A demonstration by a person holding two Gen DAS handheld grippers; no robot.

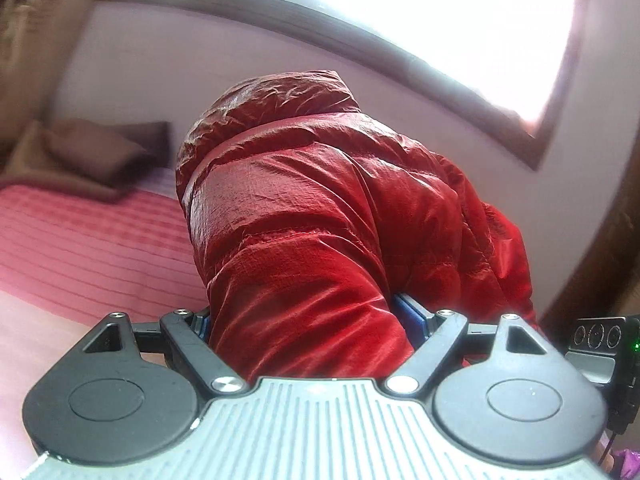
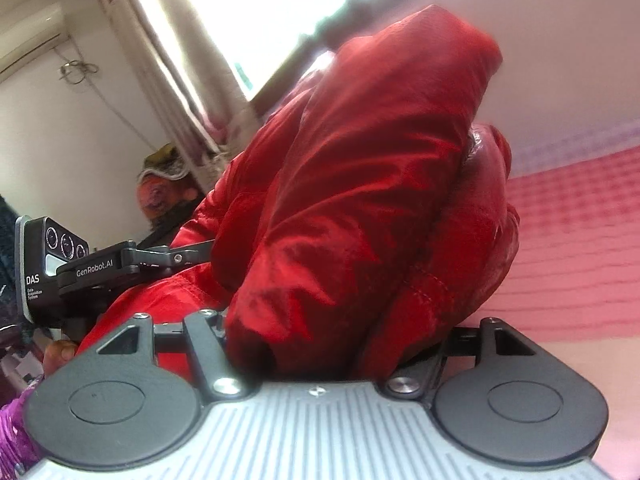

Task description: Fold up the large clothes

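Observation:
A shiny red puffer jacket (image 1: 320, 208) fills the middle of the left wrist view, bunched and lifted above the pink striped bed (image 1: 92, 240). My left gripper (image 1: 304, 320) is shut on a thick fold of it; the fabric hides the fingertips, only blue pads (image 1: 412, 316) show. In the right wrist view the same jacket (image 2: 360, 208) hangs bunched over my right gripper (image 2: 332, 344), which is shut on another fold, its fingertips buried in fabric. The left gripper's body (image 2: 96, 268) shows at the left of that view, close beside the jacket.
The bed's pink cover (image 2: 572, 240) lies below. A brown pillow (image 1: 100, 152) sits at the bed's head by the wall. A bright window (image 1: 400, 12) with a dark frame is behind, with curtains (image 2: 176, 80) beside it. A soft toy (image 2: 164, 184) stands near the curtain.

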